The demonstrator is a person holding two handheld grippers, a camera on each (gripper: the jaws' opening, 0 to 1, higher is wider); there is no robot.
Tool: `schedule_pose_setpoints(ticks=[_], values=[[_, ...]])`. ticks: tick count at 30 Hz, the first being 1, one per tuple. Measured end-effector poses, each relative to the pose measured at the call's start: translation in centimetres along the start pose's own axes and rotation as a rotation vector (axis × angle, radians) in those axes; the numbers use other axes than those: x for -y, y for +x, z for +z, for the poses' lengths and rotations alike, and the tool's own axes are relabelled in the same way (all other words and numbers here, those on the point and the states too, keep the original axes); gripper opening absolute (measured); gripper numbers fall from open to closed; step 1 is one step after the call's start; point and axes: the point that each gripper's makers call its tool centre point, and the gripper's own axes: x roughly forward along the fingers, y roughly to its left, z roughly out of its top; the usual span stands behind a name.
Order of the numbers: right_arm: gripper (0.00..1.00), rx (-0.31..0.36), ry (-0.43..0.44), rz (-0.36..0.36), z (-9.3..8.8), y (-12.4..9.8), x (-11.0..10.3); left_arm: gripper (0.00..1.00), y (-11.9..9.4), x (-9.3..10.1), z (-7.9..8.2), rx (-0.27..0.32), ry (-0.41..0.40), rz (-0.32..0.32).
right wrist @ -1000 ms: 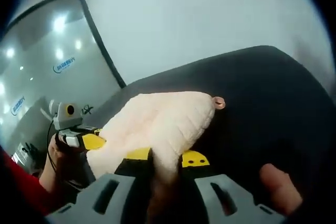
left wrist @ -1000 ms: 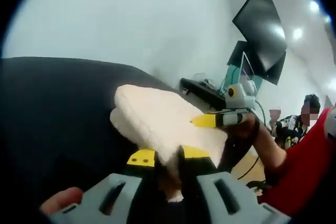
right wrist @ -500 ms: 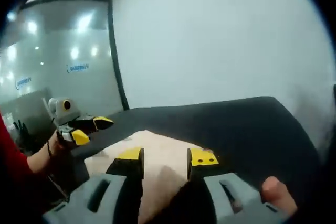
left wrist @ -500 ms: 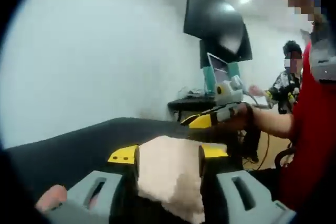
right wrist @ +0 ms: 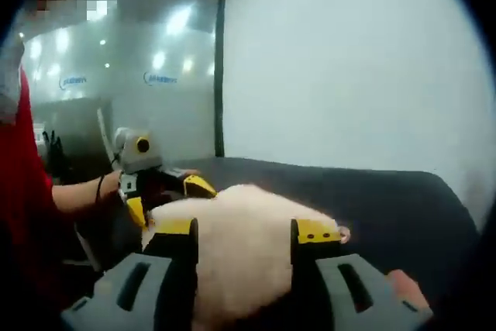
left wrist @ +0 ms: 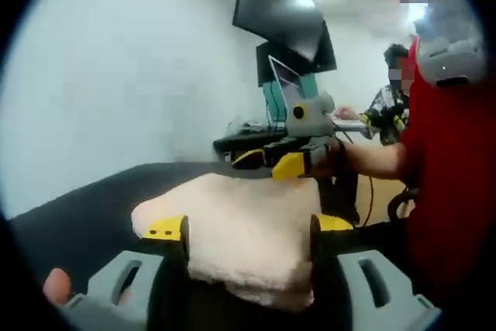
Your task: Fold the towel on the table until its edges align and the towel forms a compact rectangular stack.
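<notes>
A cream towel [left wrist: 244,230] lies folded in a thick pad on the black table [left wrist: 93,207]. My left gripper [left wrist: 249,226] stands open, its yellow-tipped jaws wide apart on either side of the towel's near end. In the right gripper view the same towel [right wrist: 240,222] sits between the spread jaws of my right gripper [right wrist: 246,229], which is open too. Each gripper appears in the other's view: the right gripper [left wrist: 271,163] beyond the towel's far edge, the left gripper [right wrist: 167,195] at the towel's left side, both held in a hand.
A person in a red top [left wrist: 449,153] stands close on the right. Behind are a desk with a laptop [left wrist: 283,91] and dark monitors [left wrist: 283,5], with another person [left wrist: 391,102] there. A glass wall [right wrist: 116,91] stands past the table's left end.
Both grippers were shut on the towel a second ago; their jaws have since spread wide and let it go. The towel has come down flat on the table. Both cameras have tilted level.
</notes>
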Motion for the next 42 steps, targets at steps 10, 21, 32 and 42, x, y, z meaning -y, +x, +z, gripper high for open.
schedule_pose_setpoints(ticks=[10,21,32,42], values=[[0.36,0.167,0.022,-0.412,1.7,-3.3,10.1,0.56,-5.1,-8.2,2.0,0.178,-0.025,0.387],[0.33,-0.011,-0.103,-0.428,-1.3,-2.1,10.2,0.55,-8.4,-12.4,2.2,0.253,-0.099,0.553],[0.33,-0.042,-0.073,-0.426,-2.0,-2.1,10.2,0.50,-8.2,-12.3,1.7,0.242,-0.129,0.567],[0.33,-0.067,-0.081,-0.458,-2.4,-2.4,10.7,0.50,-8.4,-12.2,1.5,0.242,-0.159,0.574]])
